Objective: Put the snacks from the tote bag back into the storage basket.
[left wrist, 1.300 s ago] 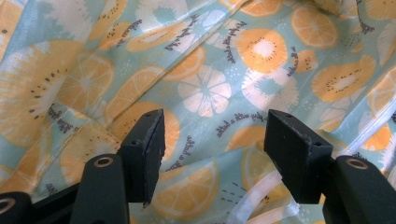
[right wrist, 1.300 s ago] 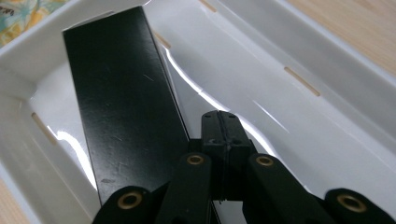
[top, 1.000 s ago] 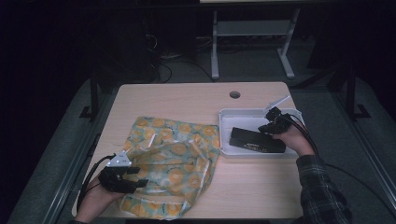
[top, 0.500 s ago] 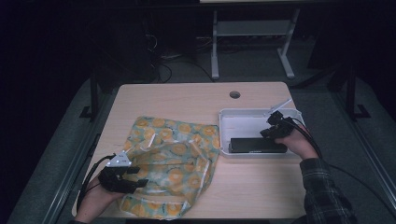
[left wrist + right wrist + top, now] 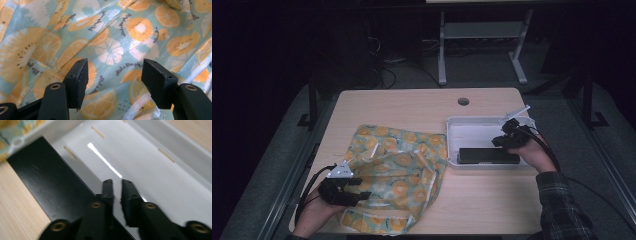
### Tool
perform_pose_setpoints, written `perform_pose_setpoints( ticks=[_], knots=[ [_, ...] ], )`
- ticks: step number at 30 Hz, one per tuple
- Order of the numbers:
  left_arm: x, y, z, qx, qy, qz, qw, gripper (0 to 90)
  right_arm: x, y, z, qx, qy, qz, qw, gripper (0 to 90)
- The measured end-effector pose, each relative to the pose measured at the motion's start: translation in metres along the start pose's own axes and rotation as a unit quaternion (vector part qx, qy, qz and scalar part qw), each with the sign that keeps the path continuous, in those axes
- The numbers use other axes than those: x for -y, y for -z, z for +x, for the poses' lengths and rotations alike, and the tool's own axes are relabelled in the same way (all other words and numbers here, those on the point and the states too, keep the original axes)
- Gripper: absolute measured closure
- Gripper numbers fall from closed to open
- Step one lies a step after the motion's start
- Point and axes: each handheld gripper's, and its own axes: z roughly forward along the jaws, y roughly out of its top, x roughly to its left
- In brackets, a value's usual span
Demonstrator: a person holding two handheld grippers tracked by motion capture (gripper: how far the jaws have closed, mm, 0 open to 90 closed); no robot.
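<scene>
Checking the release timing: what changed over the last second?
The right gripper has let go of the black slab and pulled back towards the tray's right end, fingers nearly closed on nothing. The slab now lies flat along the near wall of the white tray; a second ago it sat higher under the gripper. The left gripper stays open over the fruit-print cloth, which is unmoved.

dim lab, bare worktable [image 5: 412,105], metal stand [image 5: 482,35], floor cables [image 5: 387,75]
</scene>
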Motion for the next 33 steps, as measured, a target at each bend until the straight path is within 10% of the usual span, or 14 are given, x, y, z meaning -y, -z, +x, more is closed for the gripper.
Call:
perform_pose_setpoints(
  ticks=[11, 33],
  knots=[
    [-0.007, 0.005, 0.003, 0.004, -0.006, -0.014, 0.9999, 37.8, 0.011, 0.021, 0.025, 0.001, 0.016, -0.050, 0.9986, 46.4],
    [0.018, 0.042, 0.020, -0.024, 0.033, -0.036, 0.9985, 37.5, 0.059, 0.036, 0.080, -0.015, 0.068, -0.074, 0.9948, 34.7]
  ],
)
